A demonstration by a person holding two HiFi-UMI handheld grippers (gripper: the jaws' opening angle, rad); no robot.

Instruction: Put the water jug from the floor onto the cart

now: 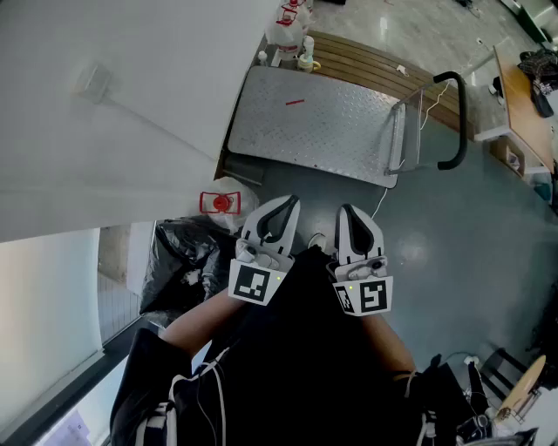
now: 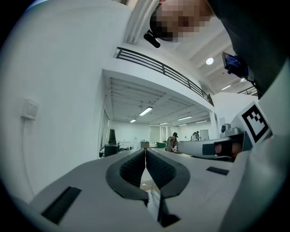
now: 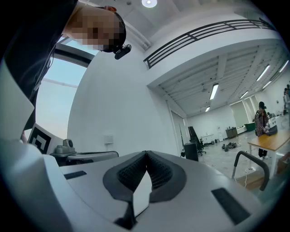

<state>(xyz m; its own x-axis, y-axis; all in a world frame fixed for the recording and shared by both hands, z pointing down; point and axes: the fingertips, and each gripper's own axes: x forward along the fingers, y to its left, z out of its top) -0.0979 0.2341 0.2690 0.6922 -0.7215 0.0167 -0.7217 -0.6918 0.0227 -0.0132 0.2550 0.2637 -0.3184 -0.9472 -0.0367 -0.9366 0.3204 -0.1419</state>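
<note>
Got left tool (image 1: 290,203) fully closed, pads meeting tip to tip, nothing between them; same for right tool (image 1: 344,210), closed and empty. Holding both level, side by side, close to the body over black clothing, pointed toward the cart (image 1: 323,122). Seeing the water jug (image 1: 228,202) down on the grey floor (image 1: 453,253): clear plastic, red top, just left of the left tool in the head view, just beside a black rubbish bag (image 1: 185,257), near the cart's near-left corner. Not gripped, not on the cart. Cart: flat diamond-plate deck, black push handle (image 1: 455,122) at the right end, only a small red strip (image 1: 295,102) lying on the deck. Beyond the cart's far edge, more clear jugs (image 1: 289,26) with red tops, next to a brown slatted platform (image 1: 384,65). Wooden desk (image 1: 523,91) at the right edge of the head view, well apart from the cart.
</note>
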